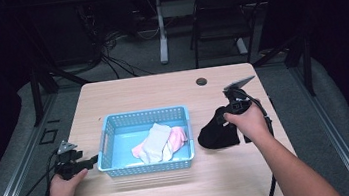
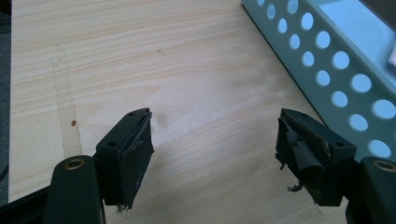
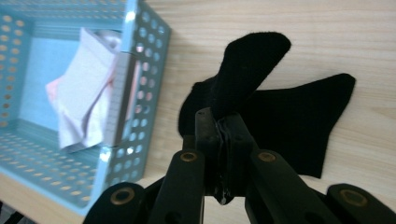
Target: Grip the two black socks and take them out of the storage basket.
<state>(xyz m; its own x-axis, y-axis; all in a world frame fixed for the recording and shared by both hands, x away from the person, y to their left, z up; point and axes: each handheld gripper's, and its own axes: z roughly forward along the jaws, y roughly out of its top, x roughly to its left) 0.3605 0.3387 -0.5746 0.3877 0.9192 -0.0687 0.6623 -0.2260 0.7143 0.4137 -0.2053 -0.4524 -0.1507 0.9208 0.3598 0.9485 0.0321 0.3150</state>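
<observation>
At the table's near right, the right gripper pinches a fold of a black sock beside the blue basket; soft and light, it will likely drape. The left gripper hovers agape by the basket's left side, grasping nothing.

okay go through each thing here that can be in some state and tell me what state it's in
Left gripper: open, empty, beside the basket.
Right gripper: shut on the black sock.
Black fabric sock: pinched, one end lifted, the rest on the table.
Light blue perforated plastic basket: upright, holding socks.
White and pink socks: crumpled inside the basket.
</observation>
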